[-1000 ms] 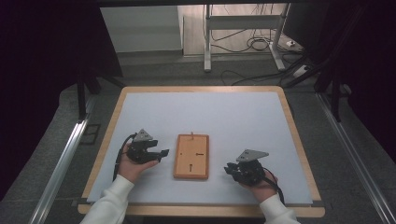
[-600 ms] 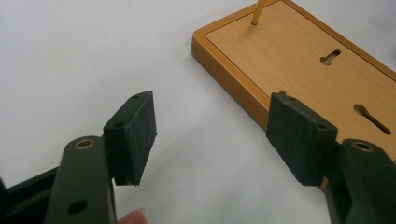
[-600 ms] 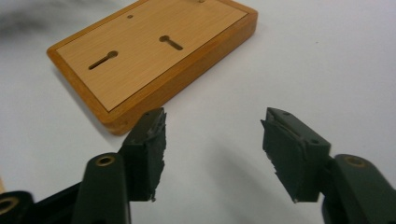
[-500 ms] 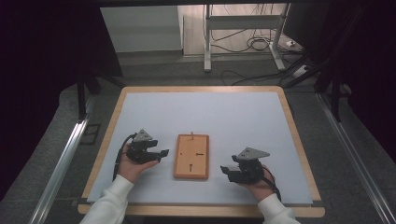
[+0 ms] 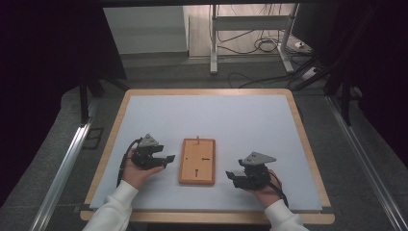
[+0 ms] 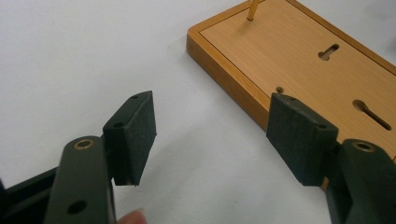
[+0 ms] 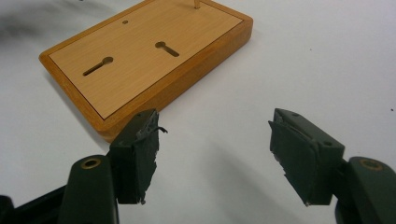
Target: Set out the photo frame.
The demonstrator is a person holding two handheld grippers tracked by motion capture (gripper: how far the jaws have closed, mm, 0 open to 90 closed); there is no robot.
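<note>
Lying flat near the middle of the desk point(image 5: 288, 125), a little toward its near edge, the wooden board point(image 5: 197, 161) sits between the two claws with its long axis running near to far. Its top face carries two keyhole-shaped slots point(image 7: 166, 48) and a small round hole, and a thin peg point(image 5: 197, 139) stands upright at the middle of its far end. The left claw point(image 5: 166, 160) rests on the white desk surface just to the left of the board, pointing right at the board's long left edge; in the left gripper view its jaws stand spread and empty, the right pad point(image 6: 299, 135) in front of the board's edge, though contact cannot be told. The right claw point(image 5: 233, 177) lies to the right of the board's near right corner, pointing left toward it, with a clear strip of white surface between; its jaws have just been opening and stand released with nothing between them. Judging from this, the left claw is the nearer of the two, and either would meet the board across its short width from the side. Beyond the desk's far edge lie a grey floor, a metal stand and loose cables.
</note>
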